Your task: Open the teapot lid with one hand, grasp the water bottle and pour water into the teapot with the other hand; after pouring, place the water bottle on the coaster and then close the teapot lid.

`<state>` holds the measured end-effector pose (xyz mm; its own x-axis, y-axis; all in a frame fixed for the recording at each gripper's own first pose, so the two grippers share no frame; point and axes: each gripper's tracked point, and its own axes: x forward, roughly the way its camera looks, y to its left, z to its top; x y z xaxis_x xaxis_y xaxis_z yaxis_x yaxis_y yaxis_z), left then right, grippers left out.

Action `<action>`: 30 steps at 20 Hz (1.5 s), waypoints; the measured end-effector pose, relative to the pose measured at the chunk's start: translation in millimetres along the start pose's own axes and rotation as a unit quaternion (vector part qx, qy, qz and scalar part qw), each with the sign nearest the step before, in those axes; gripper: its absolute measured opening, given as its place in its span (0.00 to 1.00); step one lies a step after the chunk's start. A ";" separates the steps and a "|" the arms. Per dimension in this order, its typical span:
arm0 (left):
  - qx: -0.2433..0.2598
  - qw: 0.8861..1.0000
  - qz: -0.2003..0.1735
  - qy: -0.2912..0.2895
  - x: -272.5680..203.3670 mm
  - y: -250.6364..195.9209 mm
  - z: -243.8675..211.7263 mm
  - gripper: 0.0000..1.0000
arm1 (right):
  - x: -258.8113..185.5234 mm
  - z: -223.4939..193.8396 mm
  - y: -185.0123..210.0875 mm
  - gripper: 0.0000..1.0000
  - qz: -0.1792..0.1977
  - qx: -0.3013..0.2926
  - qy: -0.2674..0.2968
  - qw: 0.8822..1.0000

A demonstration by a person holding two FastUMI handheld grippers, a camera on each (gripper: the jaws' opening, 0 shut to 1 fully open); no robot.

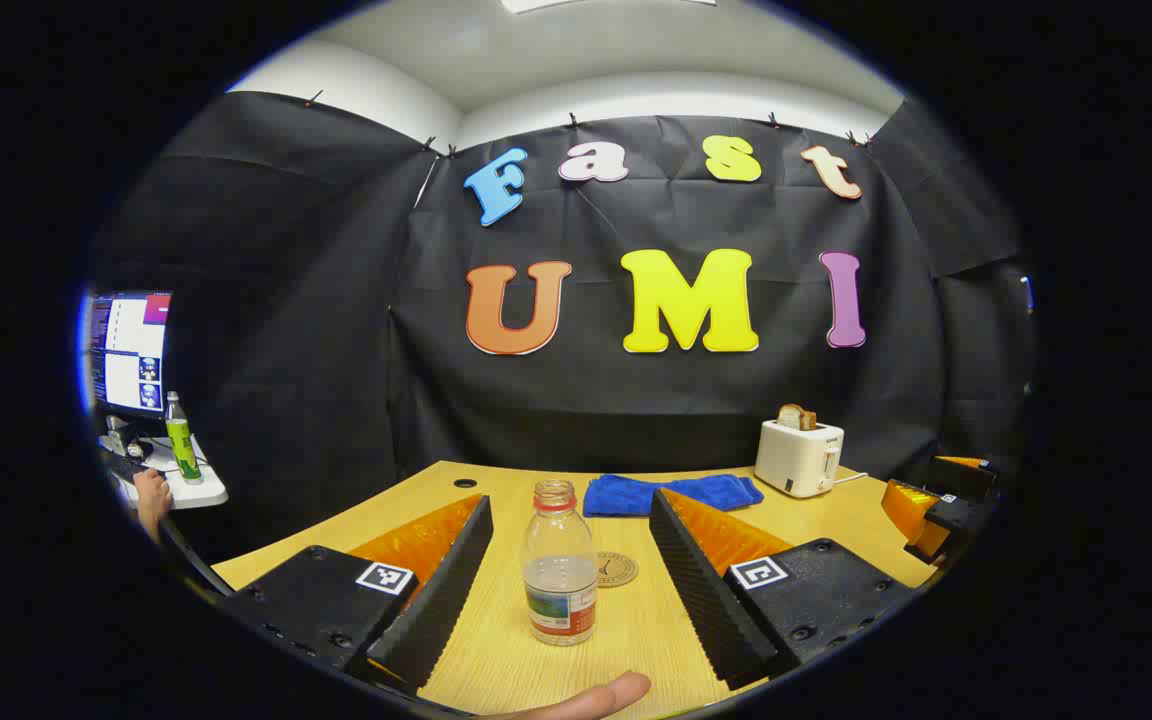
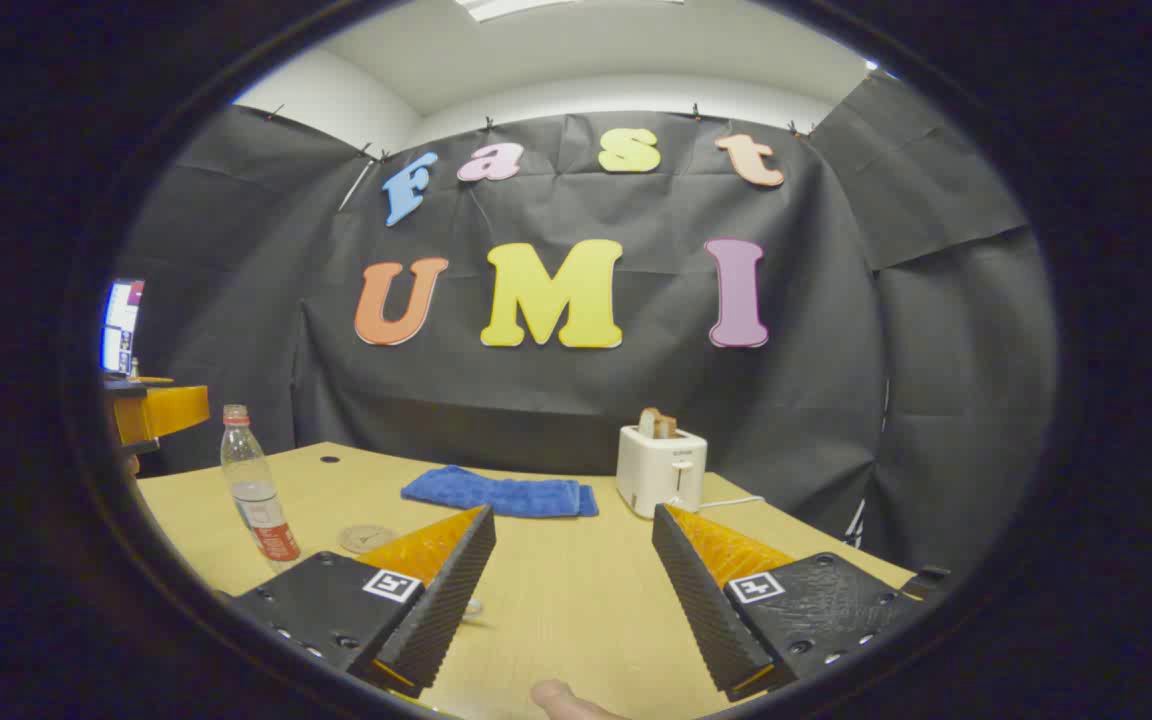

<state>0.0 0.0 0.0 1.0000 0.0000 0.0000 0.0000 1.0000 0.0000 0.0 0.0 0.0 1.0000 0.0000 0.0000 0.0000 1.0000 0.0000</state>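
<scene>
L tool (image 1: pixel 571 600) open, fingers either side of water bottle (image 1: pixel 559 580), not touching; R tool (image 2: pixel 573 600) open, nothing between. Bottle upright mid-surface (image 1: pixel 496 660), cap off, approx 1/3 full. We judge it light, thin-walled, squashy, slick; we'd grip mid-body at label, gently. Coaster (image 1: pixel 617 569) just behind bottle. Farther, w/ far edge: blue cloth (image 1: pixel 671 493), toaster (image 1: pixel 798 457). We count 1 bottle, 1 coaster, 1 cloth, 1 toaster.
</scene>
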 end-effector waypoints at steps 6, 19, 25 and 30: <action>0.018 1.000 0.021 0.012 4.3 11.0 -8.4 0.99 | 1.6 -0.8 -4.1 0.96 -0.013 -0.014 0.000 1.000; 0.010 0.999 0.025 0.026 9.6 19.7 -17.4 0.99 | 22.0 -32.5 6.6 0.97 -0.008 -0.001 0.037 0.999; 0.008 1.000 0.012 0.027 10.1 28.4 -16.2 0.99 | 34.6 -54.8 34.8 0.95 0.014 0.015 0.050 0.999; 0.004 1.000 0.012 0.021 9.4 39.2 -12.8 0.99 | 49.4 -54.9 71.6 0.95 0.032 0.021 0.039 0.999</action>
<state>9.4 39.2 -12.8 0.9988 0.0239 -0.0419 -0.0235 0.9997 0.0092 49.4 71.6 -54.9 0.9949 0.0660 -0.0756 -0.0627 0.9970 0.0453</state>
